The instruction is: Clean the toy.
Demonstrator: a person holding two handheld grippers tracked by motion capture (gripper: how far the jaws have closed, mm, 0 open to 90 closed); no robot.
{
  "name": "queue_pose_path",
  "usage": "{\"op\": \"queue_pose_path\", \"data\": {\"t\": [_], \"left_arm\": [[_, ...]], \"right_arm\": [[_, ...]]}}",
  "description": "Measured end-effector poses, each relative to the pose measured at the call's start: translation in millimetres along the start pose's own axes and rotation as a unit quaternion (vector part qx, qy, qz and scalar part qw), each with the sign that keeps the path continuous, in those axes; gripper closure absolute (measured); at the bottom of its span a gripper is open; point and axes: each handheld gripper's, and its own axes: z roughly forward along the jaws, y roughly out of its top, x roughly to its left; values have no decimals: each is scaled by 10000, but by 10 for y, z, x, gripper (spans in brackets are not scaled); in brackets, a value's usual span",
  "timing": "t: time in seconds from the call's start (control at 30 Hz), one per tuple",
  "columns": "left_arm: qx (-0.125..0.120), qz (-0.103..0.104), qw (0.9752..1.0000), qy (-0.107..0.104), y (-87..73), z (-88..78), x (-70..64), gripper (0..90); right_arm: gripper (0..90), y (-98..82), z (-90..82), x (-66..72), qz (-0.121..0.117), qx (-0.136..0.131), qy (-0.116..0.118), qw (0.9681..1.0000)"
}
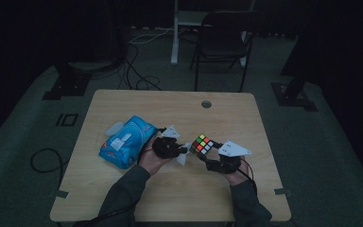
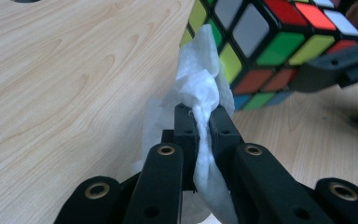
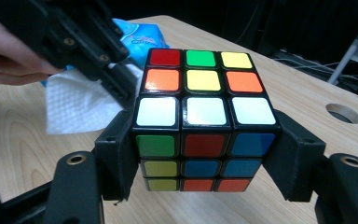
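Right gripper [image 3: 204, 154] clamps the cube [image 3: 200, 116] steady while left gripper [image 2: 200, 126] pinches a tissue [image 2: 204, 88] (apparently for wiping) against its side.

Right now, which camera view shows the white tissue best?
The left gripper view: the white tissue is close and sharp, pinched between the left gripper's shut jaws, touching the Rubik's cube. The right gripper view shows a flat part of it behind the cube. The high view shows a small pale patch.
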Motion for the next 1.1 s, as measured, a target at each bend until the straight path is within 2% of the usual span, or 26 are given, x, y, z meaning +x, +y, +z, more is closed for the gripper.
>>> {"op": "queue_pose_path", "data": {"t": [0.23,0.4,0.57,0.67,0.87,1.1], "left_arm": [[-28,103,9999,-22,22,-38,-52,860],[-154,53,9999,-23,61,-89,-21,860],[-113,139,9998,-7,105,-103,5,861],[-245,74,9997,-61,135,-129,29,860],[-365,93,9993,-53,207,-170,56,860],[-317,48,9994,-111,191,-89,92,861]], "right_arm": [[347,-10,4,-11,33,33,22,10000],[347,-16,27,14,7,50,110,9999],[346,-20,47,52,-53,109,227,9997],[347,-28,68,76,-110,161,322,9993],[347,-23,110,152,-266,243,441,9984],[346,-5,83,145,-239,164,453,9986]]}}
